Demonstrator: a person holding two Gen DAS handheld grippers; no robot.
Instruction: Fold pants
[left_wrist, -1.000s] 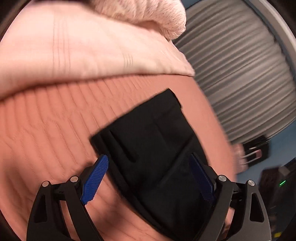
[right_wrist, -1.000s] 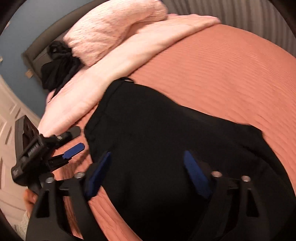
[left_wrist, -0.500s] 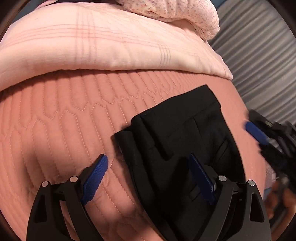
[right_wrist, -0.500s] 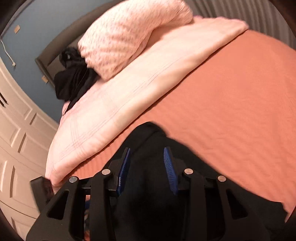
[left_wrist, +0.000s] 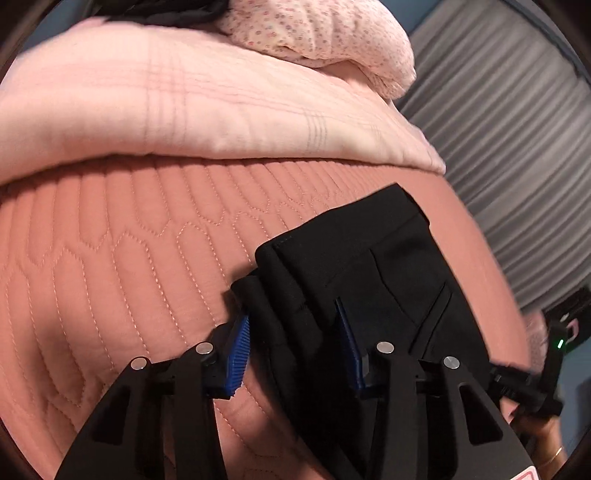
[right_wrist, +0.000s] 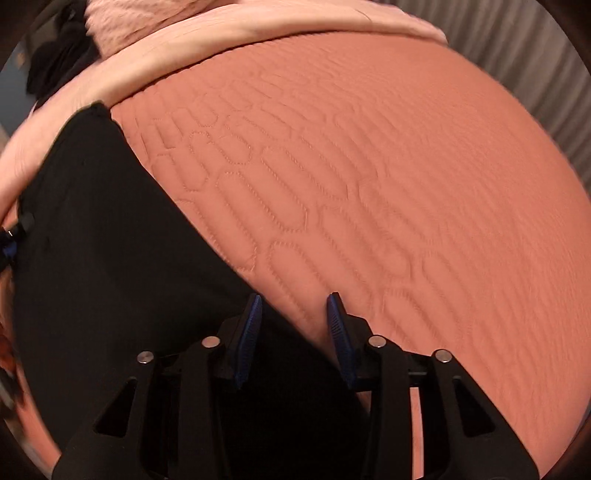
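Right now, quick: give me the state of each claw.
Left claw: open, straddling the edge of the black pants, not gripping them.
Right claw: open, holding nothing, over the pants' edge on the bedspread.

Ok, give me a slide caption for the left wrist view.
Left gripper open astride the folded edge of black pants on a quilted bedspread.

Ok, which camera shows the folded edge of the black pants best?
The left wrist view: the pants show stacked folded layers, seams and a pocket line. The right wrist view shows only a flat black expanse, detail lost.
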